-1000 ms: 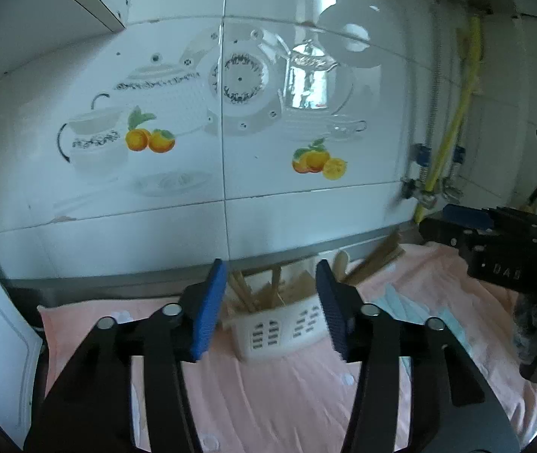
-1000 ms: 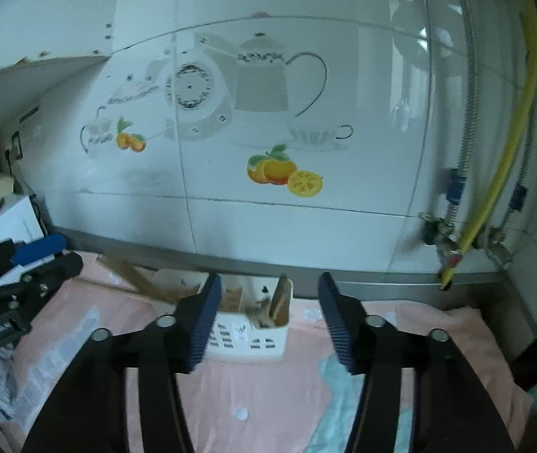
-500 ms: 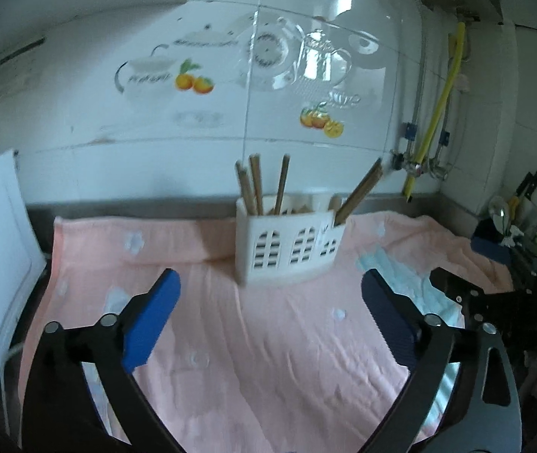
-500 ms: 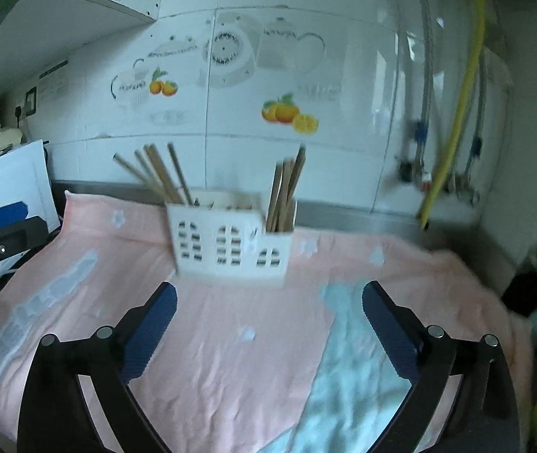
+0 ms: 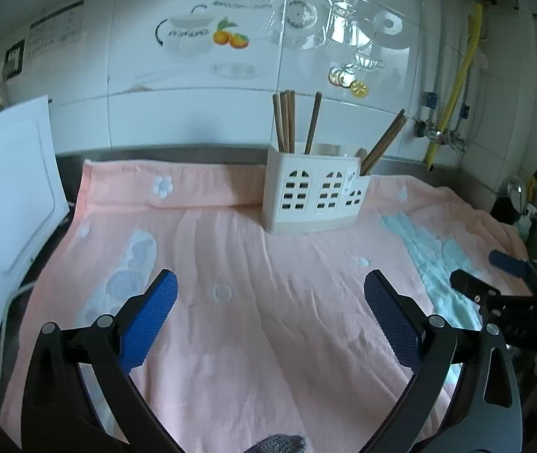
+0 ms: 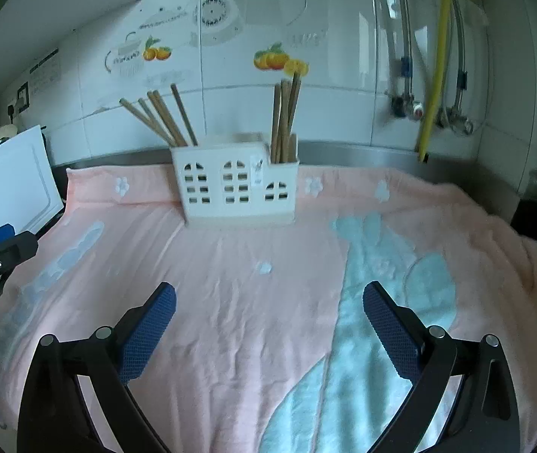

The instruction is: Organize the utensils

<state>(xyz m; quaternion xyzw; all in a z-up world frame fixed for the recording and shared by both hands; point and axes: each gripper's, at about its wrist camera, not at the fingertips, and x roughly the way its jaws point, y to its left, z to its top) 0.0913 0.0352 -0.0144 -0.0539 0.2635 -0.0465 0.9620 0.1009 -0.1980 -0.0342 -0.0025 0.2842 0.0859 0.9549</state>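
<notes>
- Chopsticks (image 5: 286,120) stand in the white holder (image 5: 314,198) at the back of the desk, seen from our left wrist: a bunch in the holder's left compartment, a pair leaning out of the lower right one (image 5: 383,143). The holder sits on a pink towel (image 5: 253,264) that covers the desk.
- Our left gripper (image 5: 270,315) hangs low over the towel, well short of the holder, its fingers (image 5: 147,321) wide apart and holding nothing. The right gripper (image 5: 510,283) shows at the right edge, also away from the holder.
- From our right wrist, the holder (image 6: 236,185) is straight ahead, with chopsticks fanned at its left end (image 6: 161,119) and upright at its right end (image 6: 285,117).
- Our right gripper (image 6: 268,321) has its fingers (image 6: 391,326) spread, empty, above the towel (image 6: 230,283).
- We see no loose utensil on the towel, so we judge the sorting done or between picks. Any next move calls for finding a stray piece first, then closing on it.
</notes>
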